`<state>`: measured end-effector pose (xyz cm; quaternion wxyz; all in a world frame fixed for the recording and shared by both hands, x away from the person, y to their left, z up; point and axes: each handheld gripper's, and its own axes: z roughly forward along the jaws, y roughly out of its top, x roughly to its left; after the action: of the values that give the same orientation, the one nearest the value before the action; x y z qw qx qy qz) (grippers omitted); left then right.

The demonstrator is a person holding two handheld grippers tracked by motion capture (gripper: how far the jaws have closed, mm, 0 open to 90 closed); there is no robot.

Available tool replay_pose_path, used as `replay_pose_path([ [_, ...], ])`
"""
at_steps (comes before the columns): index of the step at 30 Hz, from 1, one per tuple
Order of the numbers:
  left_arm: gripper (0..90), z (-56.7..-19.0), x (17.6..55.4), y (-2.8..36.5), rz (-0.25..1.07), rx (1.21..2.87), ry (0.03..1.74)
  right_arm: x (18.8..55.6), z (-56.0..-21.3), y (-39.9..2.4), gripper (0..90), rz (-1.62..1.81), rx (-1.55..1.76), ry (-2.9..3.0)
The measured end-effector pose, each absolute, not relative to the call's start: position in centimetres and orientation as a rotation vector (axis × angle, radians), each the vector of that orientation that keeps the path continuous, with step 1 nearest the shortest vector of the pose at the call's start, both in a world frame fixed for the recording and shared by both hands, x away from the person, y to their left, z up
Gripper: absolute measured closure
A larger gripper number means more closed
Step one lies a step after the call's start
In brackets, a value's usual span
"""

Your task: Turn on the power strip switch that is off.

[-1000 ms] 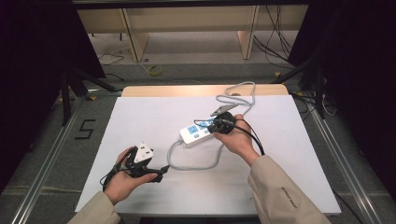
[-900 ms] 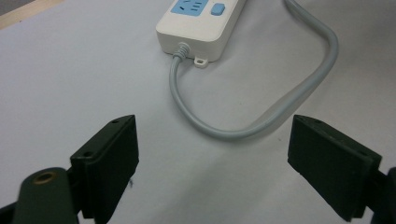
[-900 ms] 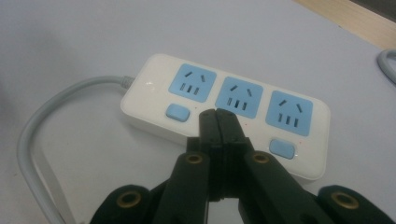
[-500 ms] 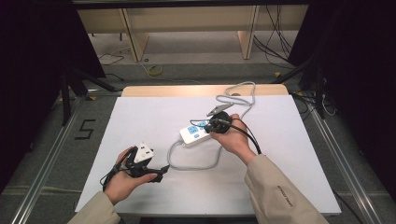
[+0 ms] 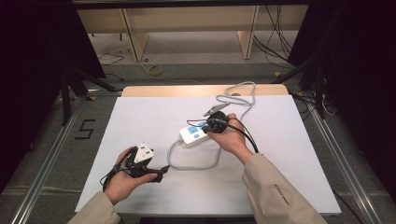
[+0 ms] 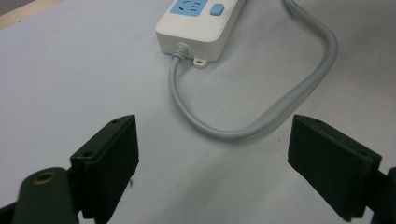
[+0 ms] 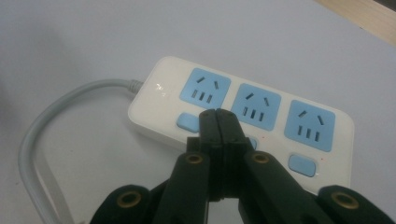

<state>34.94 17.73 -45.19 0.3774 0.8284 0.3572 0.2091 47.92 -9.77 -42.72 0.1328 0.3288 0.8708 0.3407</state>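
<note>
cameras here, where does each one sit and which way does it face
High view: above the person's side, looking forward and down on the white table; both forearms, left tongs, right tongs.
Left gripper view: on the left tongs, open jaws, facing the grey cable.
Right gripper view: on the right tongs, shut, over the power strip.
All share the power strip.

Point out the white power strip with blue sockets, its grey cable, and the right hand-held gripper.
White power strip with blue sockets (image 7: 159, 91): right gripper view, bare white top near the cable end.
Grey cable (image 6: 308, 81): left gripper view, outer bend of the loop.
Right hand-held gripper (image 7: 217, 116): right gripper view, tips of the closed jaws.
</note>
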Motion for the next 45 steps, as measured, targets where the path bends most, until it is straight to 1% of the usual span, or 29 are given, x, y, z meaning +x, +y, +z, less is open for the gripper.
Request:
replay_pose_path([
  [45,16.0,-45.2,35.0,17.6,0.534,2.115,0.91,49.0,-43.6,-7.8,90.0,0.946,0.949,2.571],
])
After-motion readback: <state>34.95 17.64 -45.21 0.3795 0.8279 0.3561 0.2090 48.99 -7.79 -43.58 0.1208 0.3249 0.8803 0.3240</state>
